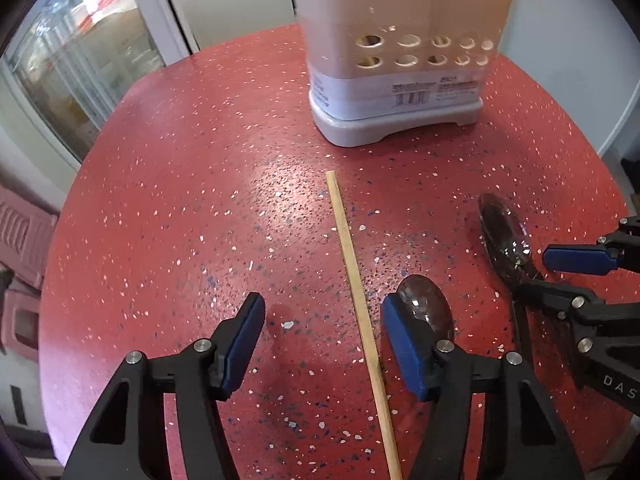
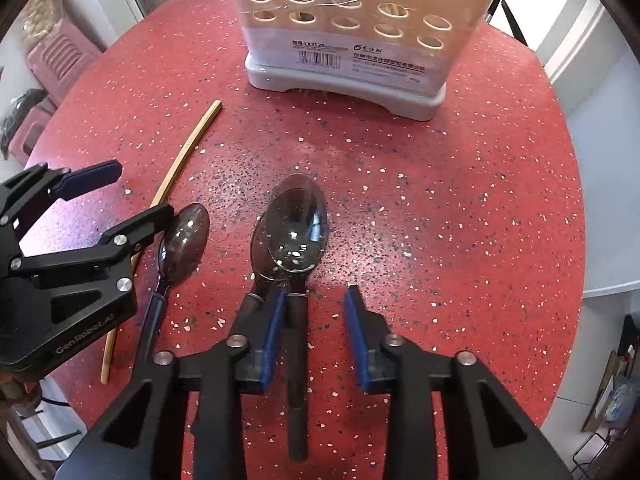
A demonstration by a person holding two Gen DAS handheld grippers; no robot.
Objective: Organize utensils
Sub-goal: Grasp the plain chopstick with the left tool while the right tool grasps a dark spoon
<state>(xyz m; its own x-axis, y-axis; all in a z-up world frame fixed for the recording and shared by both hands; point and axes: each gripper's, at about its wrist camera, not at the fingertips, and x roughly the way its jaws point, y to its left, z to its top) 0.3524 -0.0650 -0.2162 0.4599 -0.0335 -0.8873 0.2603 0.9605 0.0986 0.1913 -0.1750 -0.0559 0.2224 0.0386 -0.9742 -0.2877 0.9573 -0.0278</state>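
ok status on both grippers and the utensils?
Both grippers open, empty. Chopstick, two spoons on table. Holder path unobstructed.

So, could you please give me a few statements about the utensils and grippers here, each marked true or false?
1. The chopstick lies flat on the red table. True.
2. The right gripper is shut on a spoon. False: it is open, astride the stacked spoons.
3. The utensil holder stands upright. True.
4. The left gripper holds the chopstick. False: it is open.
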